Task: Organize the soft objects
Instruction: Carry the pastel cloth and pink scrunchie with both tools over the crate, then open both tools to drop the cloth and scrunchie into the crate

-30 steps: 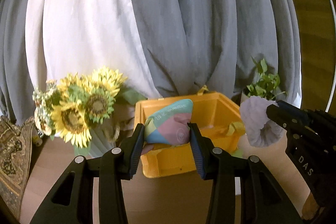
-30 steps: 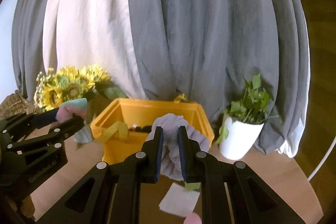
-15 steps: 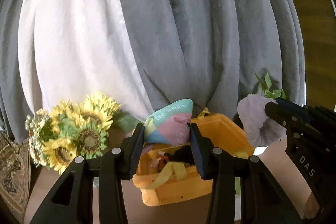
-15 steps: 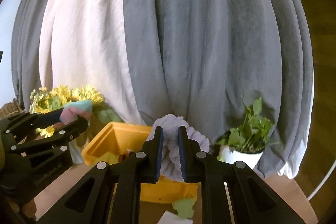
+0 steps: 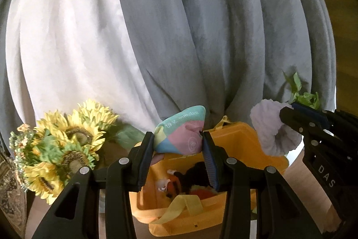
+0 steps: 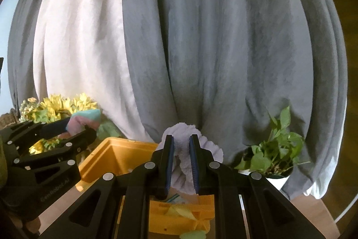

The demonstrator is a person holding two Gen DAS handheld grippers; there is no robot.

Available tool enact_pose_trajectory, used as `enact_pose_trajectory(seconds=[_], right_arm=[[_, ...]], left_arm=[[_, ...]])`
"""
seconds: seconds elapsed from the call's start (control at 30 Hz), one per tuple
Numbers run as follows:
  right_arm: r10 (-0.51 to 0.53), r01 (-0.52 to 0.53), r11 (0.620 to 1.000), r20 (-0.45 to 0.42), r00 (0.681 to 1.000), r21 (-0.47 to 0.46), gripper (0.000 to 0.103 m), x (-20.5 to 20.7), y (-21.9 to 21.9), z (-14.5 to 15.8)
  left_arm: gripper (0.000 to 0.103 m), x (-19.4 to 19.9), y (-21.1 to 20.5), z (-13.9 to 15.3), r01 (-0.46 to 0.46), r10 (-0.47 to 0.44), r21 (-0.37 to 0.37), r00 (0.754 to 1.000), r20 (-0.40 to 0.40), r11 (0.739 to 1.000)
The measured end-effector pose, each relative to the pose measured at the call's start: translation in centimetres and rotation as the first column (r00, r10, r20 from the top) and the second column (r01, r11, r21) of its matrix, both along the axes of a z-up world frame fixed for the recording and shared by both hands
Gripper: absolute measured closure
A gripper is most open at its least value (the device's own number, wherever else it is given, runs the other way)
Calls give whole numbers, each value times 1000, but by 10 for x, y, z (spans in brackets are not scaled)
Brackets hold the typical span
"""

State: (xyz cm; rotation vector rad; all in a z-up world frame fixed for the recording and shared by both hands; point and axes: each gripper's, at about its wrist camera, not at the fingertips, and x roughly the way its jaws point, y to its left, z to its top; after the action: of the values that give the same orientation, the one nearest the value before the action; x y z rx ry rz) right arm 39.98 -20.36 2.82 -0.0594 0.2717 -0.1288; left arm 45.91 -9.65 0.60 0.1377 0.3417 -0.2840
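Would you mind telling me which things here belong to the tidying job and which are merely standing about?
Job: pastel soft toy in left gripper; lilac fluffy cloth in right gripper; yellow bin.
Standing about: sunflowers; potted plant; curtains.

Left wrist view: looks forward, slightly downward, close above the orange bin (image 5: pixel 237 138), facing the curtains (image 5: pixel 179 37)
Right wrist view: same heading, beside it
Shared: bin, curtains, sunflowers (image 6: pixel 64 104), potted plant (image 6: pixel 277 149)

Soft daylight glows through the white pleated fabric curtain (image 5: pixel 67 55); fisheye edges are dark and bent, and the yellow artificial sunflowers (image 5: pixel 64 149) look slightly blurred.
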Motion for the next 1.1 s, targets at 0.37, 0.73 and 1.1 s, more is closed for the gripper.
enact_pose_trajectory(seconds=[0.37, 0.73, 1.1], right_arm=[[16, -14, 1000, -85, 996, 28, 87, 42, -10, -28], [36, -26, 998, -181, 983, 57, 86, 71, -12, -55], [13, 5, 996, -201, 979, 84, 57, 68, -18, -55]], left_arm=[[60, 48, -12, -35, 13, -10, 30, 994, -111, 999], [54, 69, -15, -61, 17, -8, 44, 981, -196, 999], [42, 58, -12, -54, 9, -3, 37, 984, -180, 999]])
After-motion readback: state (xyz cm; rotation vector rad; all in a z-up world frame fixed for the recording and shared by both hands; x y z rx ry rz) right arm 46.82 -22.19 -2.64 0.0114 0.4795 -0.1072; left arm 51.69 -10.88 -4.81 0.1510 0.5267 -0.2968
